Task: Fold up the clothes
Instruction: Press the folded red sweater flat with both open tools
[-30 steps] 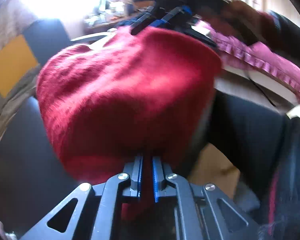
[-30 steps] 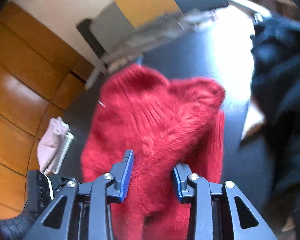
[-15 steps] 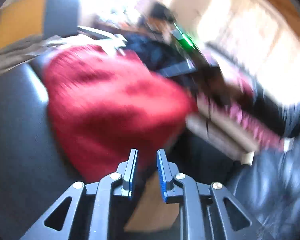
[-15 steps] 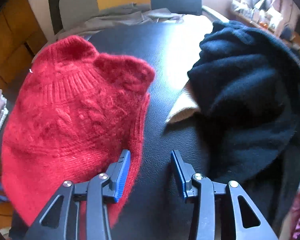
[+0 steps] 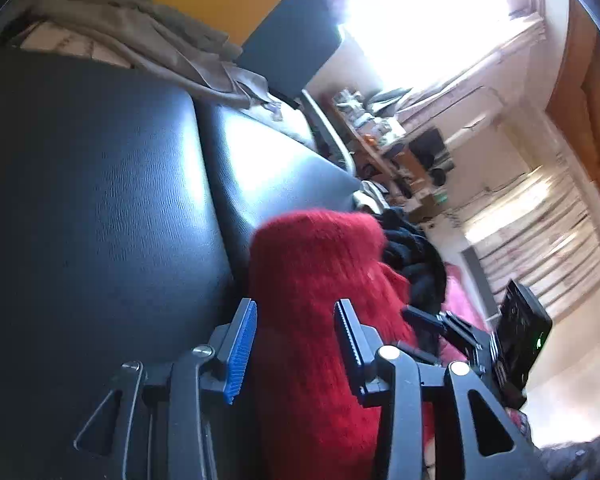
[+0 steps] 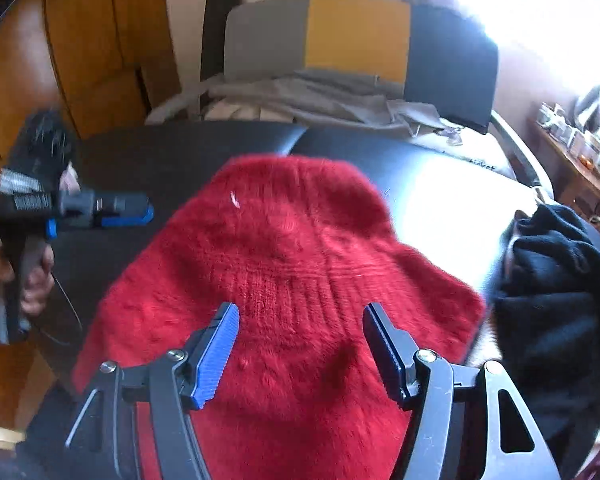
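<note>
Released a second ago, the red sweater (image 6: 284,280) now lies folded on the black table (image 6: 160,152). Both my left gripper (image 5: 296,344) and right gripper (image 6: 300,344) are opening, apparently empty. Black clothes (image 6: 556,280) remain unfolded.

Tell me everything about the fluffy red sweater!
The red sweater is fuzzy knit, like soft wool, with ribbed bands across it. It lies folded into a rounded bundle on the black leathery table, beside a dark sweater. Both grippers hover by it, jaws opening, neither pinching it.
</note>
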A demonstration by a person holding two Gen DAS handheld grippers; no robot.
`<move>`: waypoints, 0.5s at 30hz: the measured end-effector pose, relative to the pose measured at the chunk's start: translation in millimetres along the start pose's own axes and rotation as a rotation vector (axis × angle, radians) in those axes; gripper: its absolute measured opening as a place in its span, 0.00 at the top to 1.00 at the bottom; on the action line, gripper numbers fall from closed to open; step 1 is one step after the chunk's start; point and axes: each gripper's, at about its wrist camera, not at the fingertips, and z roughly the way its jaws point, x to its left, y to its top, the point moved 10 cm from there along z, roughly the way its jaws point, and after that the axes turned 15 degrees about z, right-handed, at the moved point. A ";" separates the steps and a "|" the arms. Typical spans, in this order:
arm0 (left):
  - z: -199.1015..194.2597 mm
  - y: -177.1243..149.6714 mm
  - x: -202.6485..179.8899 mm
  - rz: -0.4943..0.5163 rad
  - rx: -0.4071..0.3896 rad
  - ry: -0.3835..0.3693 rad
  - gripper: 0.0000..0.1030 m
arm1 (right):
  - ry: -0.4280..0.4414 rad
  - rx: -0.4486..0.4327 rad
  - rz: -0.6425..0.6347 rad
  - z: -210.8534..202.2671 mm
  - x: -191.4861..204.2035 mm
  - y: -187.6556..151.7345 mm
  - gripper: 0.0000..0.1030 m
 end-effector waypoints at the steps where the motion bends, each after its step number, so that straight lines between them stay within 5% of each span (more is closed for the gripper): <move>1: 4.2 8.3 -8.4 0.047 -0.014 0.009 0.60 | -0.022 0.019 0.008 7.5 -4.6 -5.0 0.36; 7: 47.1 0.7 -100.6 0.470 0.056 0.022 0.58 | 0.036 -0.040 0.247 0.1 -60.5 -48.4 0.17; 10: 78.3 -25.5 -127.7 0.627 0.138 0.060 0.56 | 0.049 -0.099 0.242 -2.9 -63.1 -53.3 0.15; 12: 92.1 -38.6 -133.5 0.665 0.159 0.083 0.47 | 0.055 -0.115 0.234 -1.8 -62.2 -53.0 0.12; 15: 101.3 -47.4 -129.5 0.655 0.150 0.138 0.45 | 0.076 -0.135 0.230 0.5 -62.2 -52.5 0.09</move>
